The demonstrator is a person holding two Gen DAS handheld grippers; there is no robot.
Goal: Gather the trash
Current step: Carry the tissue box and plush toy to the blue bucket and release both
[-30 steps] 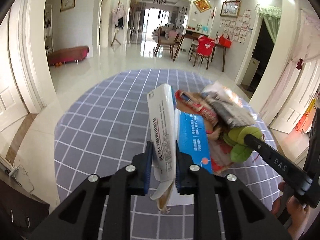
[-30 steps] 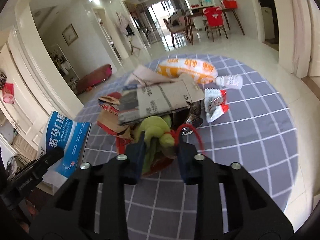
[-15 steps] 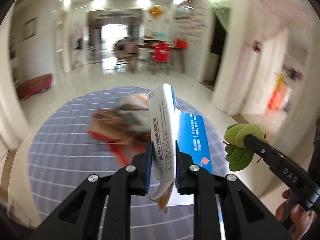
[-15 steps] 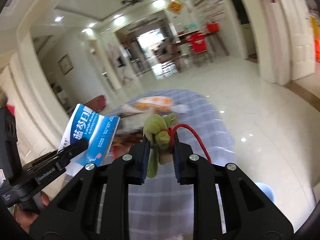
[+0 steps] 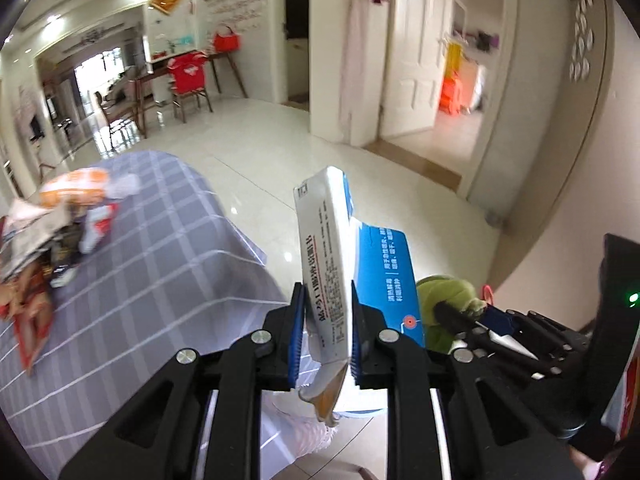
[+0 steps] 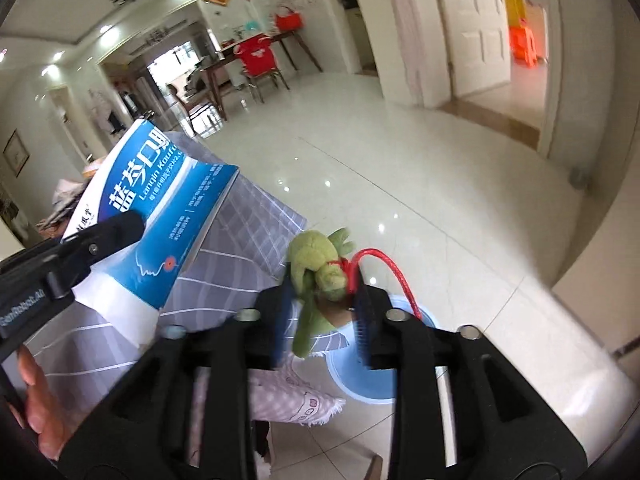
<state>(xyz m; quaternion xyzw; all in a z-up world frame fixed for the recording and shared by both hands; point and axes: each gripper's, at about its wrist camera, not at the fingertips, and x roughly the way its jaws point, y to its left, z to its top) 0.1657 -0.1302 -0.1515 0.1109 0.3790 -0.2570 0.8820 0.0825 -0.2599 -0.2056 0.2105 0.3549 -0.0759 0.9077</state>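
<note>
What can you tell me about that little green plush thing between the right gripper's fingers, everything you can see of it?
The green plush toy is small, soft and fuzzy, with leaf-like flaps, one hanging down, and a red cord loop tied on. It sits between the fingers of the right gripper, whose jaws are opening; the pads look to be parting from it. It hangs above a blue bin on the tile floor, beside the blue and white box in the left gripper.

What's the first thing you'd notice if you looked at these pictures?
The green plush toy with its red cord, sitting between the right gripper's opening jaws above a blue bin on the floor. Next, the blue-and-white box pinched upright in the left gripper. Behind, on the left, litter lies piled on a grey checked rug.
</note>
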